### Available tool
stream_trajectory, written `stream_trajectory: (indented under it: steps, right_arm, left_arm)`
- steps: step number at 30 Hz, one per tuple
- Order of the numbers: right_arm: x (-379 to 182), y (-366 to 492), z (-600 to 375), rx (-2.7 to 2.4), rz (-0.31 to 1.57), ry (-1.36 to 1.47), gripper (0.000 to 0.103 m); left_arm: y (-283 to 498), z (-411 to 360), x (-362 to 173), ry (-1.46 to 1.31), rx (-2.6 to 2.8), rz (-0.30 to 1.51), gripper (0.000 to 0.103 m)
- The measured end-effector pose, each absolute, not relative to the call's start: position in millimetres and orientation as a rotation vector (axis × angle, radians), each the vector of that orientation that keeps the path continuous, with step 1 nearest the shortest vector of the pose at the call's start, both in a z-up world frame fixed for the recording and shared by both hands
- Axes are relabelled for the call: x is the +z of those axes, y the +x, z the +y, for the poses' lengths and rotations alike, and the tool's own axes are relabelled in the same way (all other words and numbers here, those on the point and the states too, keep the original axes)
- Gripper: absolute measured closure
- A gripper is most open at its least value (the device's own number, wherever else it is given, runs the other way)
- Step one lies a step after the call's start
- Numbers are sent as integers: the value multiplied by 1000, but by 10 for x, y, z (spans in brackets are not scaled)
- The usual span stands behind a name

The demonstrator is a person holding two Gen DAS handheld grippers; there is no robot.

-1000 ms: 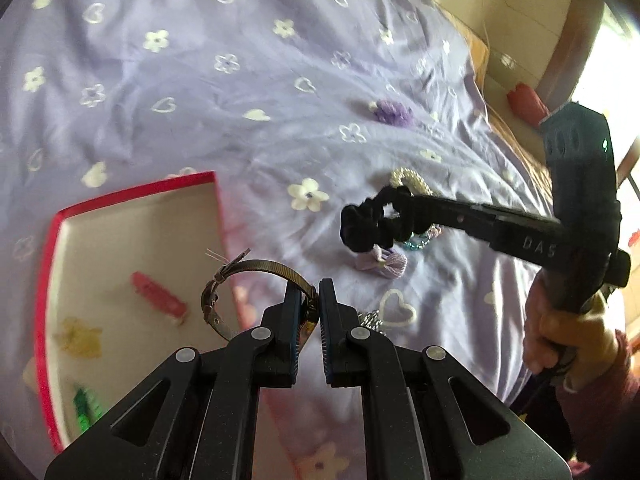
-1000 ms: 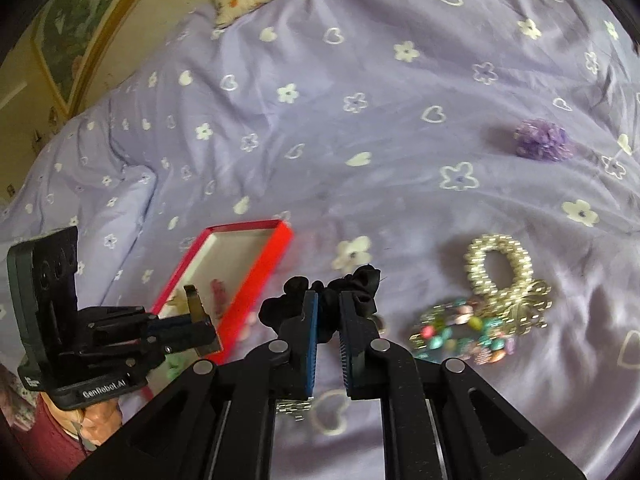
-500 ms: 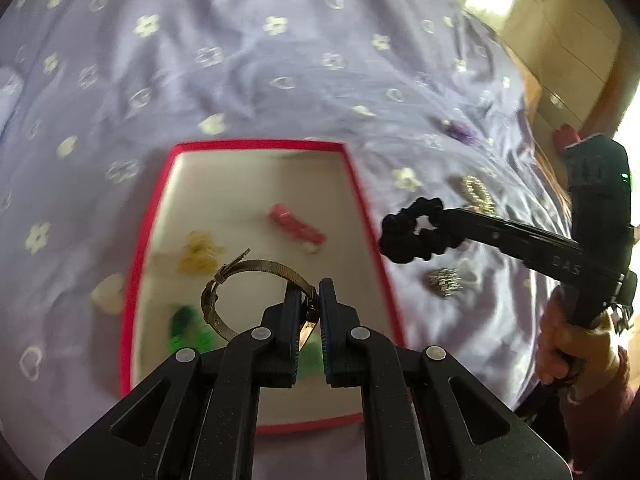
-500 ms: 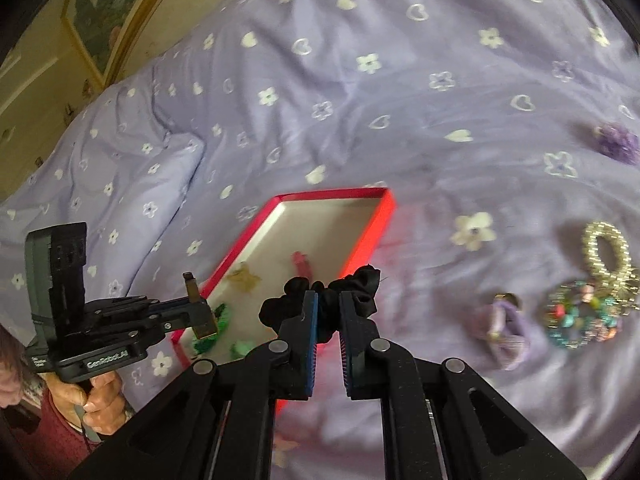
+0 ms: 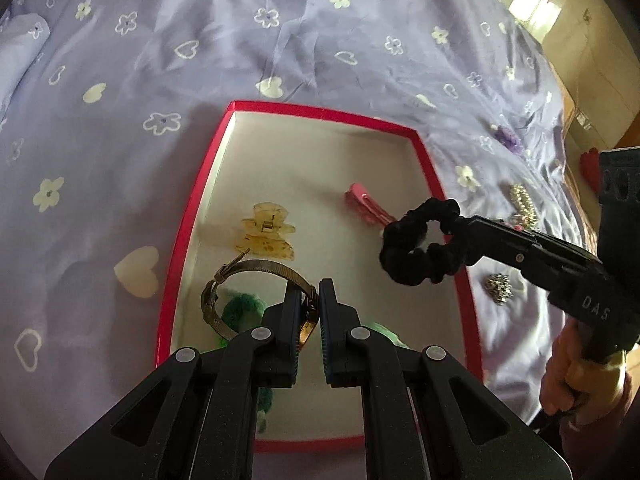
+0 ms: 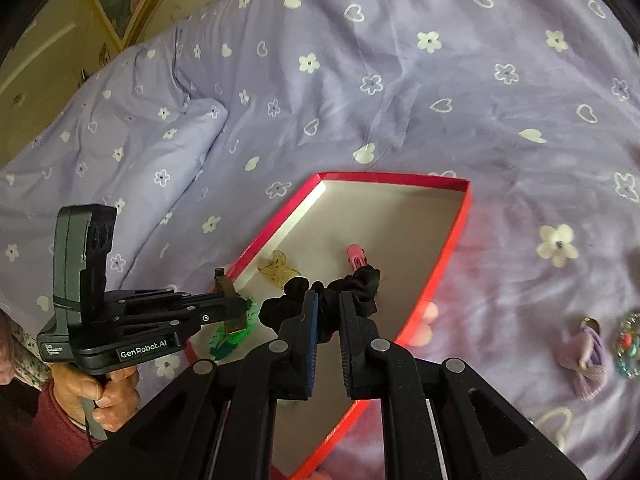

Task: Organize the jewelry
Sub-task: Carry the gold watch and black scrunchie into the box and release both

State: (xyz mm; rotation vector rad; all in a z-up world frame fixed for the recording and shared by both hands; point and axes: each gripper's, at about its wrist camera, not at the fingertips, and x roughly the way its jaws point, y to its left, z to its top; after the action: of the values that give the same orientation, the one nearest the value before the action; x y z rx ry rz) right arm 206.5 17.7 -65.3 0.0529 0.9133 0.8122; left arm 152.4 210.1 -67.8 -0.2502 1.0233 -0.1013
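A red-rimmed box [image 5: 425, 150] with a white floor lies on the purple bedspread; it also shows in the right wrist view [image 6: 452, 240]. My left gripper [image 5: 309, 300] is shut on a metal-band wristwatch [image 5: 256, 270], held over the box's near left part. My right gripper [image 6: 328, 300] is shut on a black scrunchie [image 6: 352, 286], held over the box's right side; the scrunchie also shows in the left wrist view [image 5: 416, 264]. In the box lie a yellow claw clip [image 5: 266, 232], a pink clip [image 5: 366, 204] and green items [image 5: 240, 308].
To the right of the box, loose on the bedspread, lie a lilac tassel piece [image 6: 588, 356], a beaded bracelet [image 6: 628, 344], a pearl bracelet [image 5: 522, 200], a silver brooch [image 5: 498, 286] and a purple flower [image 5: 507, 138]. A pillow [image 6: 100, 148] lies far left.
Both grippers have moved left from over the loose jewelry to over the box, each still holding its item. The box now sits centred under them.
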Motion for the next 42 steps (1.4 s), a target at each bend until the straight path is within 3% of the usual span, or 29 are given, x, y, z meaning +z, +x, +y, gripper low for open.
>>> stream_trajectory:
  steps: [18,29,33,36,42]
  right_arm:
    - [-950,2210,440,793,993,-23,92]
    - [-987,2208,460,799,1013,-14,82]
    - [-968,2195,441,800,1007,-7,77]
    - [-947,2176,415,798,1001,-2,76]
    - [-866,2123,346,800,983,9,66]
  left_arm:
    - [1783,2085,-949,-232,-78,1103,94]
    - [1810,2130,-1002,-256,-65,1115,91]
    - [1802,2136,-970,-256,-57,1113,75]
    - [1789,2127,-948,-252,-55,1113,74]
    - [1744,2101,-883,-250,-54,1105,60]
